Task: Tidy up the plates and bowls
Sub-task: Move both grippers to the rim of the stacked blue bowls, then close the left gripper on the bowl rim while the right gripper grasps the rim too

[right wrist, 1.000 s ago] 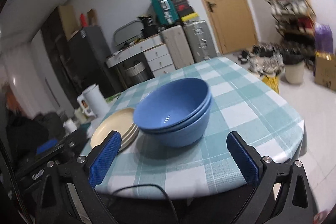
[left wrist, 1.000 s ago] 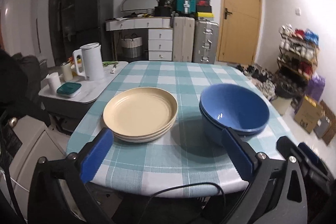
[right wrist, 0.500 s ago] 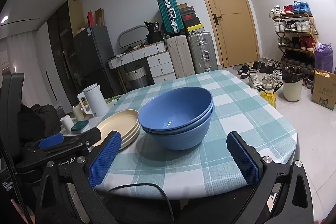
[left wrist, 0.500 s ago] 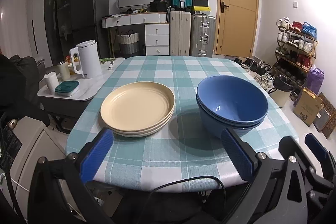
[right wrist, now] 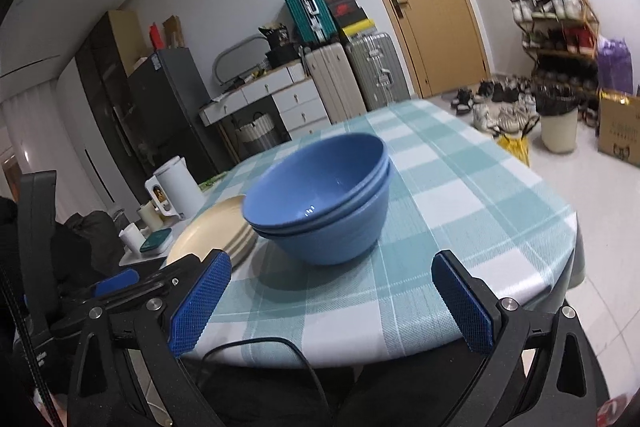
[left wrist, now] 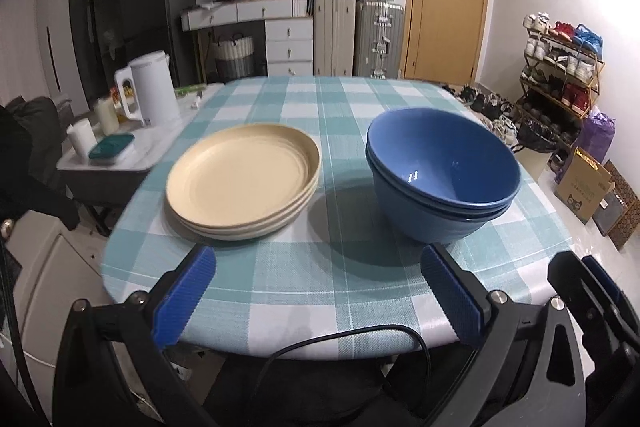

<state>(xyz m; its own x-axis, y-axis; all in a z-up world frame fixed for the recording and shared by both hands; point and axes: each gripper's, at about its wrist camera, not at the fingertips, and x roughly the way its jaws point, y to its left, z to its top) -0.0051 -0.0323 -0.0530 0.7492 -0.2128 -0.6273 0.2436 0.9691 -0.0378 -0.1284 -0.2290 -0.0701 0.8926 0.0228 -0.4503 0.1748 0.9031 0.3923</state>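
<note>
The blue bowls (left wrist: pixel 442 183) sit nested, the beige plates (left wrist: pixel 243 181) stacked just beside them, both on the checked table (left wrist: pixel 344 275). Neither pile differs from a second ago: same spots, same neighbours, nothing lifted. What changes is you. Both cameras have rolled and drifted: the right view was tilted, levelled out, and is tilted again now, with the bowls a bit higher in frame; the left view has crept closer to the table's near edge. My read: the sort looks done, or you're just repositioning; no grasp is under way.

Relative to your left gripper (left wrist: pixel 318 297): plates ahead and left of its centreline, bowls ahead and right, both beyond the fingertips, not touching. Jaws spread wide, nothing between them.

Relative to your right gripper (right wrist: pixel 330 307): bowls (right wrist: pixel 320 197) dead ahead, slightly left of centre, clear of the pads. Plates (right wrist: pixel 218 233) further left, partly hidden behind the bowls. Jaws also wide apart, empty. The left gripper (right wrist: pixel 120 281) shows at its lower left.

Off the table's left side: a white kettle (left wrist: pixel 150 89) on a side stand, well apart from both tools.
</note>
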